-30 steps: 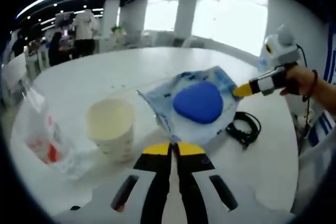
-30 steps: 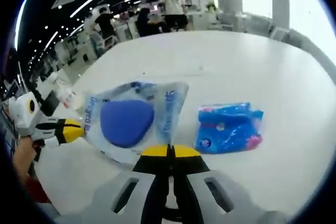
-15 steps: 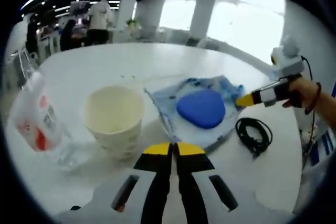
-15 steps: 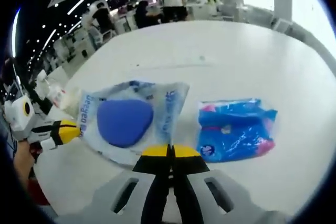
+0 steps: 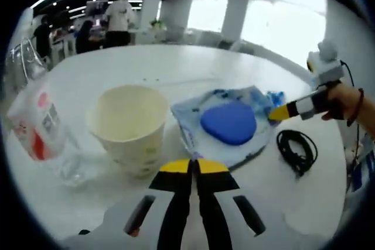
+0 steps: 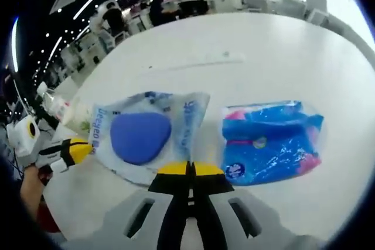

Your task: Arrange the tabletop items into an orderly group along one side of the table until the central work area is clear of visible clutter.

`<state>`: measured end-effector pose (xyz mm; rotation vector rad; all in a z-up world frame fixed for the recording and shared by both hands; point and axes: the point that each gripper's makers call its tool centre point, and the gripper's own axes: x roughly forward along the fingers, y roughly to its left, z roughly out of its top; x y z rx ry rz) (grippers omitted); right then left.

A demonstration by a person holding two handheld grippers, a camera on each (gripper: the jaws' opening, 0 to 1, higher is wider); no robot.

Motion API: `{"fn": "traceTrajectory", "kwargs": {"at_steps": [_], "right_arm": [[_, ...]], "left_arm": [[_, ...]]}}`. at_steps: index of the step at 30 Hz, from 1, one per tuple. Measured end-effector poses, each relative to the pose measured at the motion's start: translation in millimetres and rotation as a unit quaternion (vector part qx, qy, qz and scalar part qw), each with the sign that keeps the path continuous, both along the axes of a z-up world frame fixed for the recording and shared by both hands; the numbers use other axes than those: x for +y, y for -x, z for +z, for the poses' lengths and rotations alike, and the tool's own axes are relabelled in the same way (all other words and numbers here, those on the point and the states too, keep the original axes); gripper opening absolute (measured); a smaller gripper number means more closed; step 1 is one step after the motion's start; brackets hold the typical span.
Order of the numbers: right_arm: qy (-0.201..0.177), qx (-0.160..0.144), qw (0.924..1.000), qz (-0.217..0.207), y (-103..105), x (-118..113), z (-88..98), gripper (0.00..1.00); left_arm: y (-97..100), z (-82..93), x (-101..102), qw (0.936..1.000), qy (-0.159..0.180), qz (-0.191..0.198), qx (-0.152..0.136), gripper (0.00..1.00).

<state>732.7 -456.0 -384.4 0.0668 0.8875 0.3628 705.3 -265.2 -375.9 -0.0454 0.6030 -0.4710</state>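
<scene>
Both grippers, left (image 5: 190, 165) and right (image 6: 188, 168), clamp the clear pouch (image 5: 225, 124) with blue pad mid-table, between paper cup (image 5: 130, 126) and blue packet (image 6: 270, 141); bottle (image 5: 36, 127) and cable (image 5: 297, 150) lie loose, so grouping looks barely begun.

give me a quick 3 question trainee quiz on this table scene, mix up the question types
1. True or false: the paper cup stands upright.
2. What holds the clear packet with the blue pad? A) left hand-held gripper alone B) both it and the right hand-held gripper C) neither
3. Fill in: the coiled item by the packet on the white table is a black ____.

Key: 1 true; 2 B; 3 cable
</scene>
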Motion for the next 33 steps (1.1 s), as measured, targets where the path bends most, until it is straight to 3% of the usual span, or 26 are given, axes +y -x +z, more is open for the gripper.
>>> {"fn": "traceTrajectory", "kwargs": {"at_steps": [6, 12, 26, 30, 33], "right_arm": [[-0.008, 0.002, 1.0, -0.004, -6, -1, -3.7, 0.01], [-0.02, -0.003, 0.9997, -0.011, -9, 0, -2.1, 0.03], [0.0, -0.01, 0.9999, -0.014, -9, -1, -1.5, 0.07], [0.001, -0.02, 0.9996, -0.018, -8, -4, 6.1, 0.07], [-0.001, -0.024, 0.9996, -0.016, -6, -1, 11.4, 0.12]], "left_arm": [[-2.8, 0.9, 0, 0.9999, 0.012, 0.008, -0.008, 0.0], [-2.4, -4.5, 3, 0.9999, 0.001, 0.01, -0.003, 0.0], [-4.2, -4.9, 8, 0.9996, -0.016, 0.016, -0.017, 0.04], [-0.2, -1.2, 9, 0.9996, -0.017, 0.013, -0.019, 0.07], [0.9, 1.0, 10, 0.9994, -0.022, 0.014, -0.022, 0.13]]}}
